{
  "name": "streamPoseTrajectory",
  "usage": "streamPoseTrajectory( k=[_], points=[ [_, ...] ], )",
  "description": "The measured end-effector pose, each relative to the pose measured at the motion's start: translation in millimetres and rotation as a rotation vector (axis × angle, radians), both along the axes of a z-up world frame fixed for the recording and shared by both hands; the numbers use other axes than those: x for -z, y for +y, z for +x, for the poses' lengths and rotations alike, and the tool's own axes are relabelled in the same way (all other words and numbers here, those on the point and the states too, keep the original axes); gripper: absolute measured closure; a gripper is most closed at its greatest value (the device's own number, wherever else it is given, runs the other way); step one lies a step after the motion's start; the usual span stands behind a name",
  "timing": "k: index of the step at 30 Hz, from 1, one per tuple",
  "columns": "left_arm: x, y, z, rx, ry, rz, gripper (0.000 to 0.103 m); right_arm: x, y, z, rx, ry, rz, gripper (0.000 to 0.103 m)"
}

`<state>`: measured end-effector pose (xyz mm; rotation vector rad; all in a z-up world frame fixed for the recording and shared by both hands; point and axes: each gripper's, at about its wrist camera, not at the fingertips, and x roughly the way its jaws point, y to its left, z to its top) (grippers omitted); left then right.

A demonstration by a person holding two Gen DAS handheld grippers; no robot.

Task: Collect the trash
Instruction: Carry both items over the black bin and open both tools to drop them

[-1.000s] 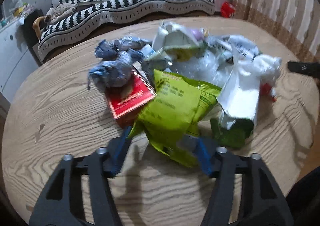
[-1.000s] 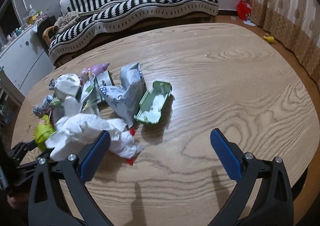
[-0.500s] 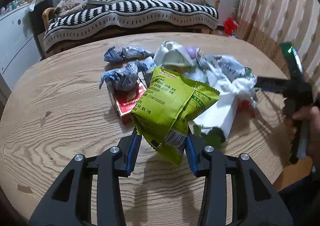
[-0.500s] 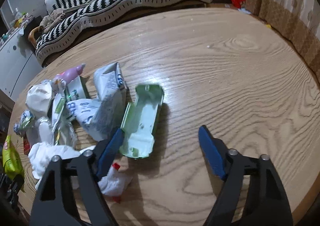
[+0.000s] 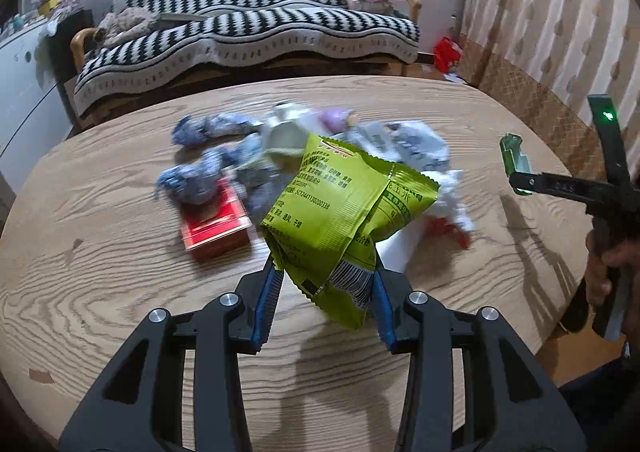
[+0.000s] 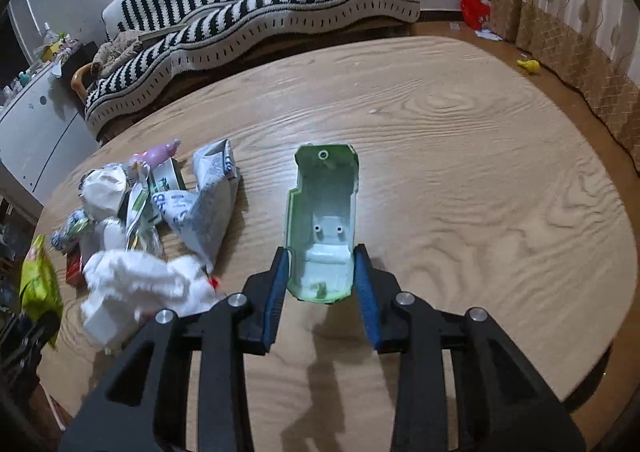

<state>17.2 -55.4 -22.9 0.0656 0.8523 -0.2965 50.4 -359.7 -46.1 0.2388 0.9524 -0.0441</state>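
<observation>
My left gripper (image 5: 326, 284) is shut on a yellow-green snack bag (image 5: 340, 204) and holds it lifted above the wooden table (image 5: 100, 292). Behind it lies a trash pile: a red box (image 5: 214, 226), blue crumpled wrappers (image 5: 192, 180), white tissue (image 5: 448, 192). My right gripper (image 6: 322, 272) is shut on a pale green plastic tray (image 6: 322, 212), held just above the table; it also shows at the right of the left wrist view (image 5: 516, 160). The pile shows left in the right wrist view, with white tissue (image 6: 132, 284) and a grey-white bag (image 6: 208, 208).
A striped sofa (image 5: 248, 32) stands behind the table. Curtains (image 5: 560, 12) hang on the right. A white cabinet (image 6: 36, 132) is at the left. A red bag (image 6: 474, 8) and a yellow item (image 6: 528, 66) lie on the floor.
My left gripper closed on the snack bag and lifted it off the pile. My right gripper moved onto the green tray, closed on it and raised it.
</observation>
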Motion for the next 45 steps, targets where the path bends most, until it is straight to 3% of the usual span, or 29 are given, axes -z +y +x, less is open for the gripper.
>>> streamPoseTrajectory(
  k=[5,12,18,26,36,45],
  points=[
    [-6,-48,-2,0.075,-0.004,0.000,0.063,-13,-40,-49,0.035,-0.022,-0.016,0.070],
    [-11,-162,-15,0.267,-0.014,0.000,0.063,-20,-136,-133,0.188,-0.041,-0.057,0.070],
    [-2,-271,-45,0.460,-0.012,-0.018,0.063,-2,-237,-208,0.388,-0.010,-0.032,0.070],
    [30,-394,-87,0.665,0.043,-0.021,0.062,31,-327,-289,0.595,0.061,0.046,0.070],
    [81,-484,-116,0.791,0.145,-0.013,0.062,44,-361,-324,0.656,0.075,0.104,0.070],
    [105,-513,-114,0.816,0.187,0.007,0.062,45,-366,-324,0.678,0.071,0.117,0.070]
  ],
)
